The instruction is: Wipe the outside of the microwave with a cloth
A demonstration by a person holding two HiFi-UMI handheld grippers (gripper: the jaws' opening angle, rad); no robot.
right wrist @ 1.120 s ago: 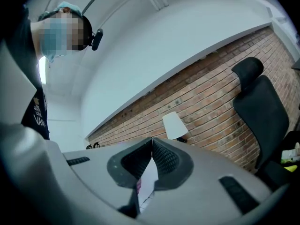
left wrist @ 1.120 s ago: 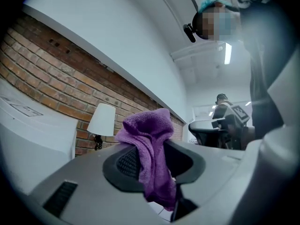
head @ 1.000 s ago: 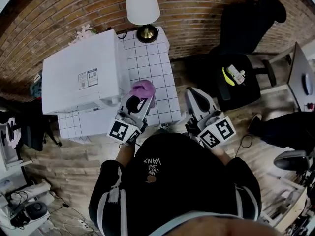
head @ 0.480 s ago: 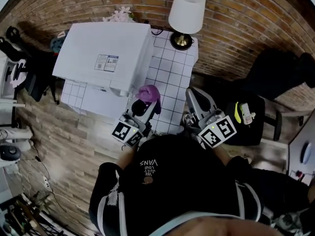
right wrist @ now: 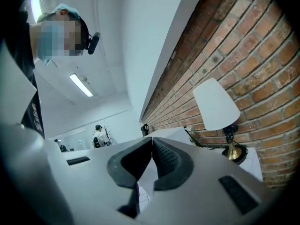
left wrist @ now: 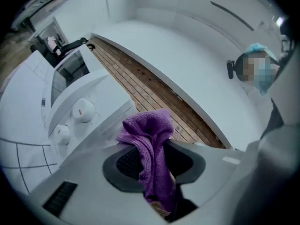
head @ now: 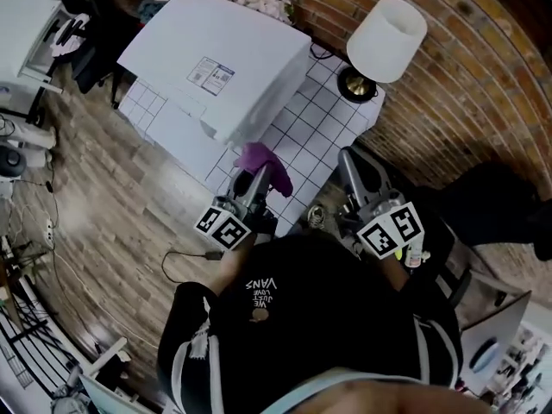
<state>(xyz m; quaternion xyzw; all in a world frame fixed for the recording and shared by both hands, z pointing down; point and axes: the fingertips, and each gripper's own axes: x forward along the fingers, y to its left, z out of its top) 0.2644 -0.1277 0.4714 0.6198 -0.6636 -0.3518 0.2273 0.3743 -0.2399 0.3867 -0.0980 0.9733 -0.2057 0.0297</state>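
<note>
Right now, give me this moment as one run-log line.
left gripper shut on purple cloth | right gripper shut, empty | purple cloth beside microwave front corner, contact unclear

We've swung round: microwave [head: 216, 67] now tilted at top left, lamp [head: 385, 28] top right; L gripper [head: 253, 179] w/ cloth [head: 261, 156] by its corner.

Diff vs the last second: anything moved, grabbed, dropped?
Mostly the head camera swung: the microwave and lamp shifted rightward in view, not relative to each other. Nothing was grabbed or released. The left tongs stay shut on the purple cloth near the microwave's front corner; the right tongs stay shut and empty.
</note>
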